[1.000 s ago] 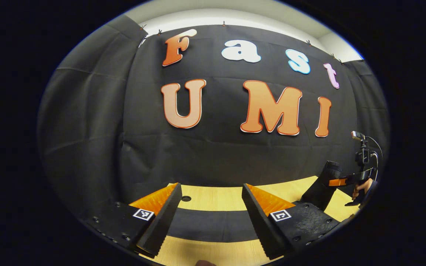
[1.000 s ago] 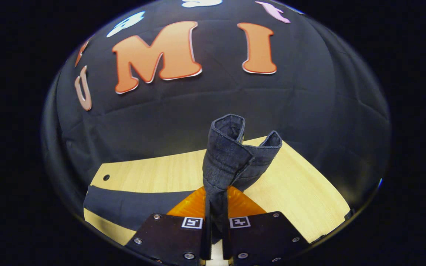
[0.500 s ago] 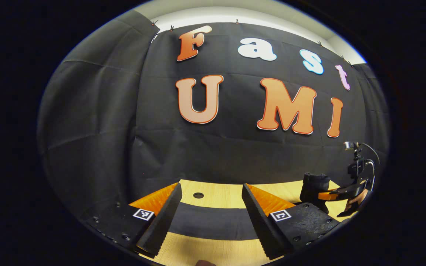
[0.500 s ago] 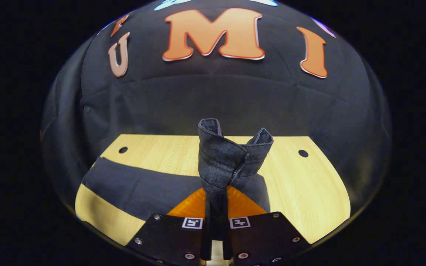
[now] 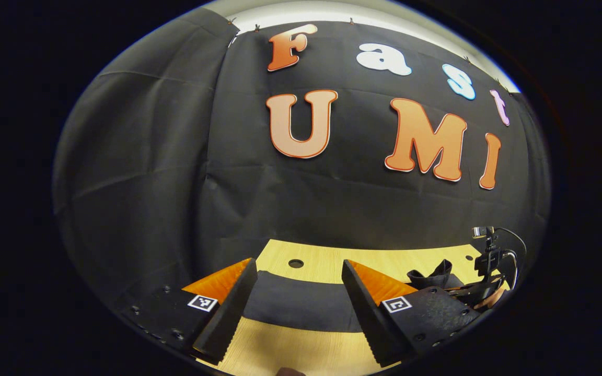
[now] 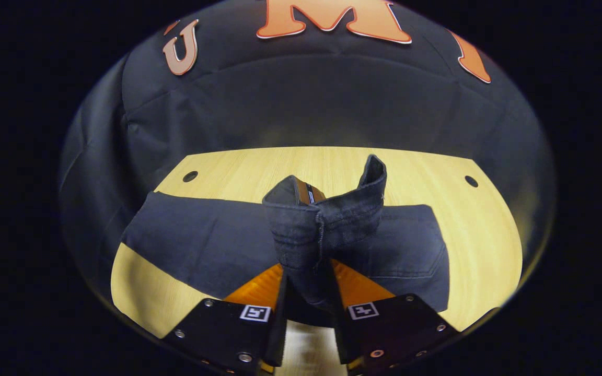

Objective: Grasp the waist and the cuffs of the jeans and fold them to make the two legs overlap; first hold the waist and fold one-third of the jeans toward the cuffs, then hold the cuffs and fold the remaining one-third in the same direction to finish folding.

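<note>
My right gripper (image 6: 309, 292) holds a bunched fold of the jeans (image 6: 201, 240), both fingers pressing on the dark denim, though the gap between them looks a little loose near the base. The pinched cloth stands up in a rumpled peak just beyond my fingertips, with a stitched hem edge (image 6: 374, 175) rising at its far right and a small label showing inside the fold. The rest of the jeans lies flat across the pale wooden table (image 6: 332, 162), stretching left in a long dark band and right in a shorter panel with a visible seam line. Two round holes (image 6: 190, 176) sit near the table's far corners.

My left gripper (image 5: 296, 303) hovers with its fingers spread wide, holding nothing, above the near edge of the table (image 5: 332, 256). A dark strip of jeans (image 5: 301, 303) lies on the wood between and beyond those fingers. Far to the right in the left gripper view, my other gripper (image 5: 481, 287) is low over the table with a hump of denim (image 5: 429, 274) at its tip.
</note>
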Action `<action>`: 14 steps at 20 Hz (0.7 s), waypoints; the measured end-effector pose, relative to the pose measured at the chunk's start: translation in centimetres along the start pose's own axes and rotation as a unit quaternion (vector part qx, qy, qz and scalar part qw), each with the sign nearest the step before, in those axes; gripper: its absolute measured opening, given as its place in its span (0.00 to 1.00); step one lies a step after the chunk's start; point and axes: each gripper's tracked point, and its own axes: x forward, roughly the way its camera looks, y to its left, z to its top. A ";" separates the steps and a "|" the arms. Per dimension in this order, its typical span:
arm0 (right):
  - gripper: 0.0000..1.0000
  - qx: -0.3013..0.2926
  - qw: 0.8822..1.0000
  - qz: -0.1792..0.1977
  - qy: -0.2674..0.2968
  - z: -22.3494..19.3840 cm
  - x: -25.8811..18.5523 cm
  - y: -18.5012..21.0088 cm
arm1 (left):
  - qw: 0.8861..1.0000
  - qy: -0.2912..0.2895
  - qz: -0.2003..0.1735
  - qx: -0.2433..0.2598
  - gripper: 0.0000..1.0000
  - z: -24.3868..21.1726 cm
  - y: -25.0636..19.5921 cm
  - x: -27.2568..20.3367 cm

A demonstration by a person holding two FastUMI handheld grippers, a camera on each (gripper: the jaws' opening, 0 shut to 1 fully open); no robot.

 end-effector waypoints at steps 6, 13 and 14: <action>0.82 0.004 0.999 0.049 -0.013 0.5 -2.5 2.6 | 0.999 0.050 -0.007 -0.014 0.98 -2.6 0.7 2.4; 0.92 0.001 0.990 -0.052 -0.128 6.7 -10.4 -4.3 | 0.984 0.171 0.001 -0.041 0.98 -8.5 2.5 6.5; 0.93 0.005 0.988 -0.068 -0.142 7.4 -11.8 -5.6 | 0.981 0.187 0.003 -0.045 0.98 -9.2 2.7 6.9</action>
